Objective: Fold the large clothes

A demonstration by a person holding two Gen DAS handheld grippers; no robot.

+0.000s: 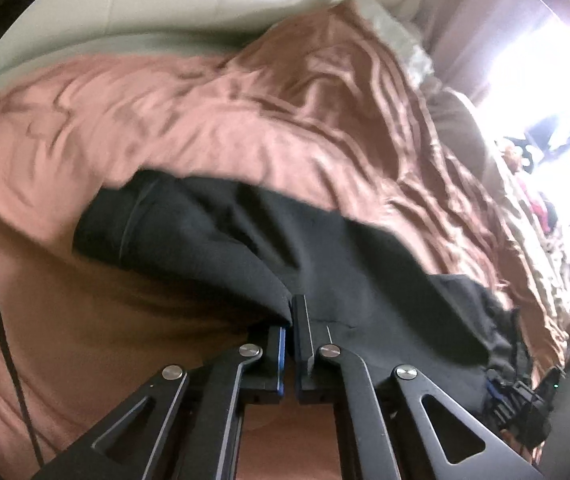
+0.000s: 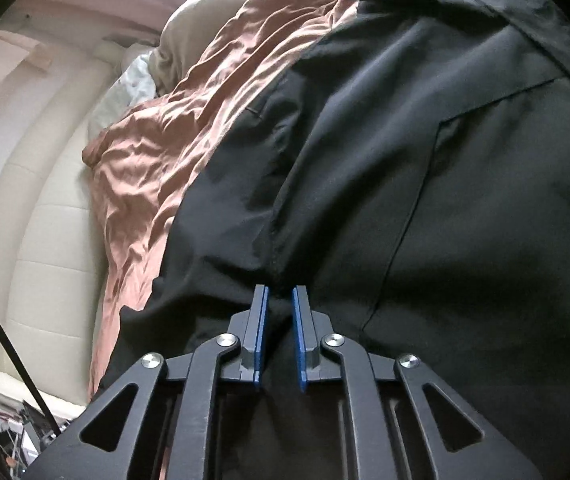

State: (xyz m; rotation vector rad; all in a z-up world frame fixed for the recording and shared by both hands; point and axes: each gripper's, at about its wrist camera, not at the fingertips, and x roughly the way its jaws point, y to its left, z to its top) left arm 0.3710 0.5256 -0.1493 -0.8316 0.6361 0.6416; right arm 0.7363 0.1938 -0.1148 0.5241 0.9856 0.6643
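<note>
A large black woven-fabric garment [image 2: 425,184] lies spread across a bed covered by a rumpled salmon-pink satin bedspread [image 1: 213,112]. In the right wrist view it fills the centre and right of the frame, a seamed panel and a small yellow tag near the upper right edge. In the left wrist view it runs as a dark band from centre left to lower right.

The left gripper [image 1: 289,322], at bottom centre of its view, is clenched on a fold at the garment's edge, the blue-padded jaws pressed together with black cloth pinched between them. The right gripper [image 2: 279,300], at bottom centre of its own view, grasps a bunched ridge of the same garment along a seam, its jaws narrowly apart with fabric gathered between the blue pads.

A cream padded headboard [image 2: 45,240] curves along the left of the right wrist view, with pale grey pillows [image 2: 133,88] at the upper left. Bright window light [image 1: 545,60] washes out the upper right of the left wrist view.
</note>
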